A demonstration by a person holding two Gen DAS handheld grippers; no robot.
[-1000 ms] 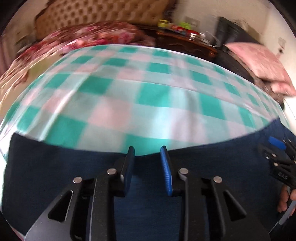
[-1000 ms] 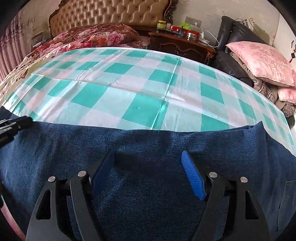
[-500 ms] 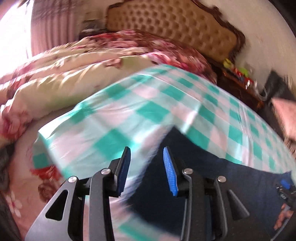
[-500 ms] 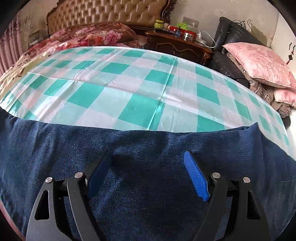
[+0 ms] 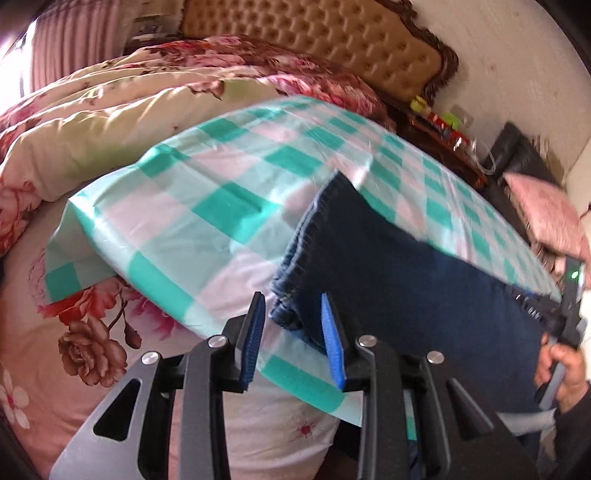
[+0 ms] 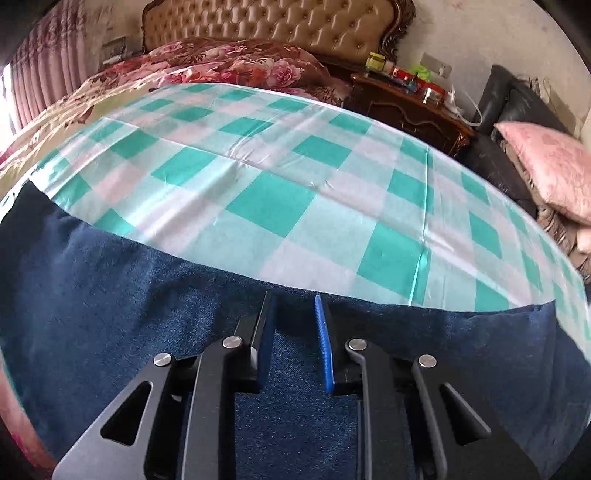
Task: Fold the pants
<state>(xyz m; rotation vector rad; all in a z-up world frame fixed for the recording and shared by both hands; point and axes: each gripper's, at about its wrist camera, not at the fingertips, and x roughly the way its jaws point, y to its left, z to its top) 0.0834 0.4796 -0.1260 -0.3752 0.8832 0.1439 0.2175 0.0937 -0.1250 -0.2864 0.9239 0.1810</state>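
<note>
The dark blue pants lie along the near edge of the bed, on a green-and-white checked sheet that stays bare toward the top of both frames, up to the tufted headboard. In the left wrist view the hem end of the pants sits at lower centre, between the pads of the left gripper, whose jaws are closing without pressing it. In the right wrist view the right gripper is closing, narrow, over the denim near its far edge; a grip cannot be told.
</note>
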